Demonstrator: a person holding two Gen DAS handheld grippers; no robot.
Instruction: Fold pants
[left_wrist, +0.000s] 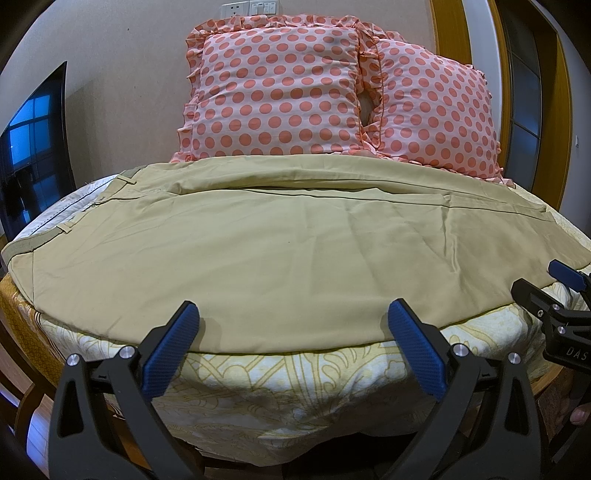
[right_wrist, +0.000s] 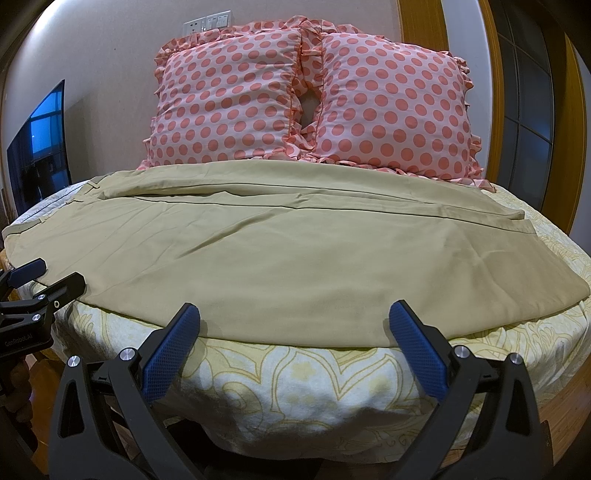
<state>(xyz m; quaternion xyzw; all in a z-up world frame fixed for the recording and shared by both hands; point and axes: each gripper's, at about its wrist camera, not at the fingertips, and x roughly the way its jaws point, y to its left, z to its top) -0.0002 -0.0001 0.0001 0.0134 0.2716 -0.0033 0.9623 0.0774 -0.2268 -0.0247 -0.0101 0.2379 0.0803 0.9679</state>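
Observation:
Tan pants (left_wrist: 280, 251) lie flat across the bed, waistband with belt loops at the left, legs running right, one leg laid over the other. They also show in the right wrist view (right_wrist: 280, 258). My left gripper (left_wrist: 291, 314) is open and empty, its blue pads at the pants' near edge. My right gripper (right_wrist: 293, 314) is open and empty at the same near edge, further right. The right gripper also shows at the right in the left wrist view (left_wrist: 554, 284); the left gripper shows at the left in the right wrist view (right_wrist: 48, 277).
The bed has a yellow patterned sheet (left_wrist: 280, 384). Two pink polka-dot pillows (left_wrist: 273, 92) (left_wrist: 436, 110) stand against the wall behind the pants. A dark TV screen (left_wrist: 33, 147) is at the left. A wooden door frame (right_wrist: 498, 92) is at the right.

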